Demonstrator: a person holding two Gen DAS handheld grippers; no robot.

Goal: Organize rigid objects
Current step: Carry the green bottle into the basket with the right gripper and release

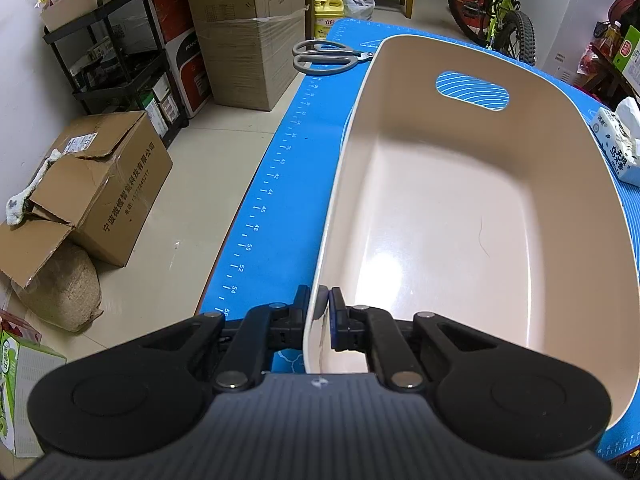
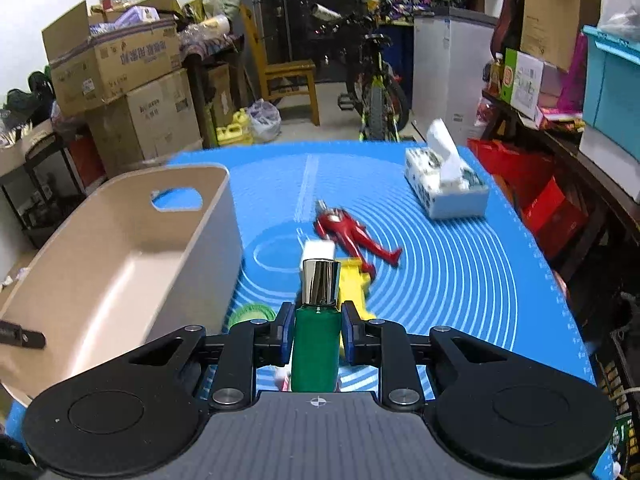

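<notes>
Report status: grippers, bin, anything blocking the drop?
Left gripper shut on bin rim. Right gripper shut on green bottle. Bin empty, nothing blocking.

Beige plastic bin (image 1: 460, 208), empty, oval handle cutout in far wall, sits along left edge of blue mat (image 2: 460, 264). Green bottle (image 2: 316, 344) with chrome cap, upright, lifted above mat's near edge. Red figure toy (image 2: 352, 236) lies flat mid-mat; yellow toy (image 2: 354, 284) just nearer. Grey-handled scissors (image 1: 326, 56) flat at far left corner.
</notes>
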